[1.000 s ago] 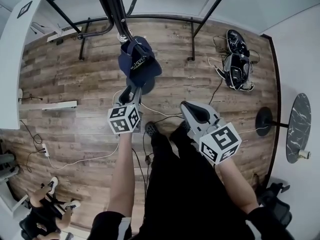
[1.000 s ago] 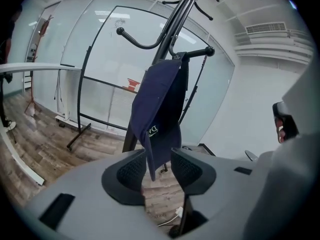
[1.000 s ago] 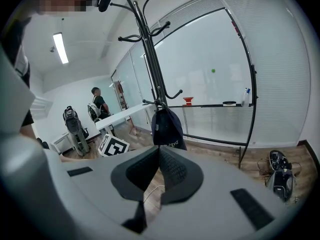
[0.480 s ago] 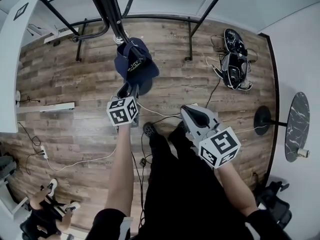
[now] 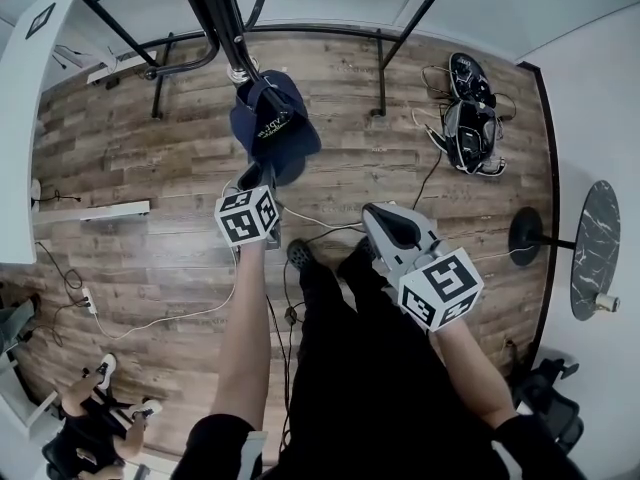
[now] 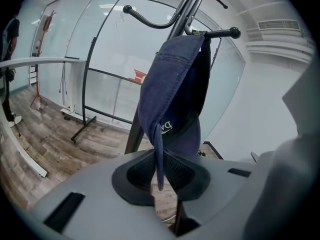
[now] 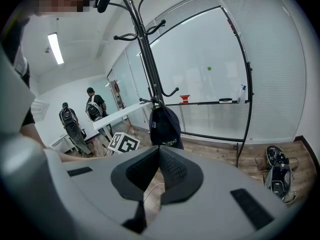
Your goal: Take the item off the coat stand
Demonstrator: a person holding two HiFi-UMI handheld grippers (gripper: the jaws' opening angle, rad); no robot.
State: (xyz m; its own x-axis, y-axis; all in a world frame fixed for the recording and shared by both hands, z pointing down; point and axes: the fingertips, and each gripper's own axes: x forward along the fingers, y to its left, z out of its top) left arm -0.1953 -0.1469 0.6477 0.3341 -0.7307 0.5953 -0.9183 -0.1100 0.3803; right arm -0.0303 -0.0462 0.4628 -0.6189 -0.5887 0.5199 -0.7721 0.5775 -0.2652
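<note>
On a low hook (image 6: 220, 33) of the coat stand (image 5: 215, 8) hangs a dark blue cap (image 6: 175, 94), just beside the pole and well above the wooden floor (image 5: 130, 168). The left gripper (image 6: 159, 171) stands directly under this hook. Its jaws have just been closing, and they now stand narrow, with both pads pressing on the lower edge of the cap's brim. The right gripper (image 7: 157, 151) is held back, farther from the coat stand than the left one. Its jaws are together and nothing is between them.

I judge that the step in hand is the grasp. The cap is caught, but it is not yet off the hook.

The next move probably calls for lifting the cap a little and then sliding it outward along the hook, away from the pole. The hook ends in a small ball, so a straight pull downward could make the cap catch on it. The grip is only on the thin brim, and I think a slow, steady pull is safer than a quick one.

The long axis of the cap runs nearly vertical, only a little tilted. The back of the crown is on top, at the hook, and the brim points down toward the left gripper, which sees it almost edge-on. The open inside of the cap faces away from the pole.
</note>
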